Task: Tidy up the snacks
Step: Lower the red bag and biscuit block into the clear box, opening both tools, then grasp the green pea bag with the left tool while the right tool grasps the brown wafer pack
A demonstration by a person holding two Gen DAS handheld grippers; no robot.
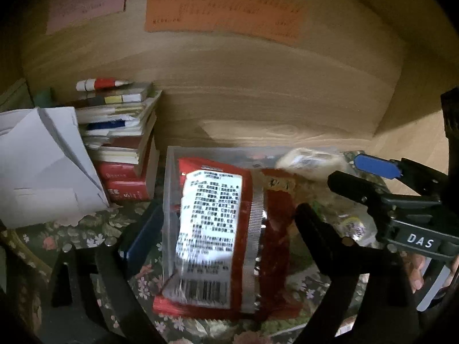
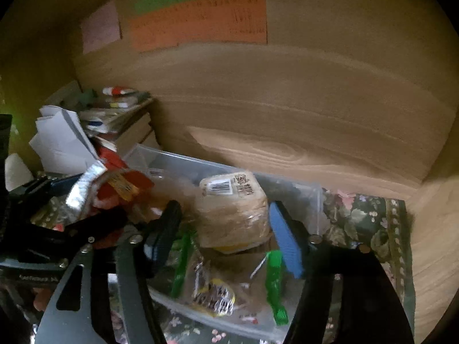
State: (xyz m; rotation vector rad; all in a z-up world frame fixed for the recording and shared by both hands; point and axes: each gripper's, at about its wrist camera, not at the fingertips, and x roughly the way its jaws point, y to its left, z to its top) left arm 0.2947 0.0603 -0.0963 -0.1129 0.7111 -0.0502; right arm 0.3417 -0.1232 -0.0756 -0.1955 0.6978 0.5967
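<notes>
While both claws hang over the same clear plastic bin [image 1: 169, 200], the frames give this:

Bin: sits at lower centre of both views on a dark floral cloth [image 2: 370, 223], near a wood-grain back wall [image 1: 258, 86].

Red snack packet [image 1: 223, 238]: fills the middle of the left wrist view, back side up with a white ingredient label and barcode, leaning in the bin; its lower edge pokes past the near rim. In the right wrist view it shows at centre left, crumpled, silver edge up.

Left gripper [image 1: 212, 229]: fingers spread wide to either side of the red packet, one at lower left outside the bin wall, one at lower right; whether either pad touches the packet cannot be told.

Wrapped pale cake [image 2: 232, 212]: centre of the right wrist view, barcode on top, lying in the bin atop other snacks.

Right gripper [image 2: 226, 235]: fingers apart, blue pad [image 2: 287, 240] just right of the cake, dark finger just left; contact unclear through blur.

Green-striped clear packet [image 2: 218, 292]: lower centre, at the near end of the bin under the cake.

Stack of books [image 1: 126, 143]: left of the bin, a red-and-white marker [image 1: 100, 84] on top.

White paper sheets [image 1: 46, 163]: far left, leaning against the books.

Coloured notes [image 1: 223, 14]: orange, green and pink, upper part of the wall.
</notes>
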